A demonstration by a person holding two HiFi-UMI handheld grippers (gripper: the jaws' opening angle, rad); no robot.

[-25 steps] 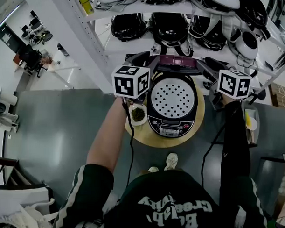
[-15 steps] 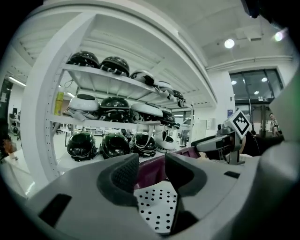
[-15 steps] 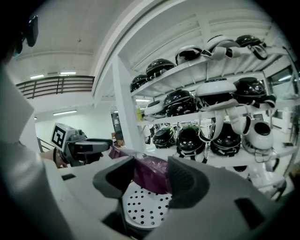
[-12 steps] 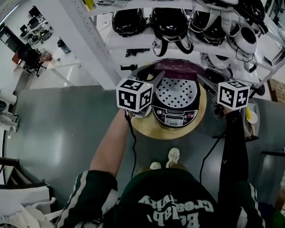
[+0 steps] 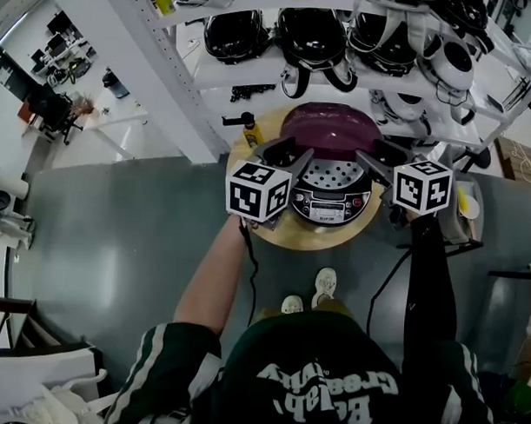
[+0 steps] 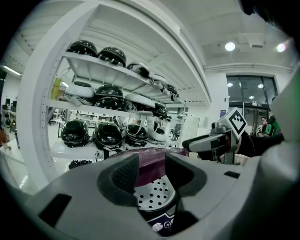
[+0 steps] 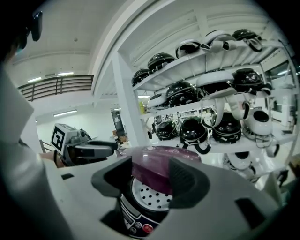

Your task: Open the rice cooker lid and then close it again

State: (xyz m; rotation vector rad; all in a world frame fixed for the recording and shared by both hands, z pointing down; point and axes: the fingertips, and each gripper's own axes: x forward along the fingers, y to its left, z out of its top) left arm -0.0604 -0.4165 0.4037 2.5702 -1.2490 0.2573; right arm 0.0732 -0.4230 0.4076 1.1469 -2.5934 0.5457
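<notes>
I'm seeing the rice cooker (image 5: 329, 200) sitting on the round bench (image 5: 308, 241), between and just beyond the left tongs (image 5: 288, 152) and right tongs (image 5: 385, 157). Both tongs are spread, having just been opening, and are pinching nothing. The purple lid (image 5: 329, 129) is tilting half-raised, its perforated plate (image 6: 157, 196) hiding the pot's contents. Only the head view is showing the yellow bottle (image 5: 247, 130) behind; each gripper view is catching the other tongs.
</notes>
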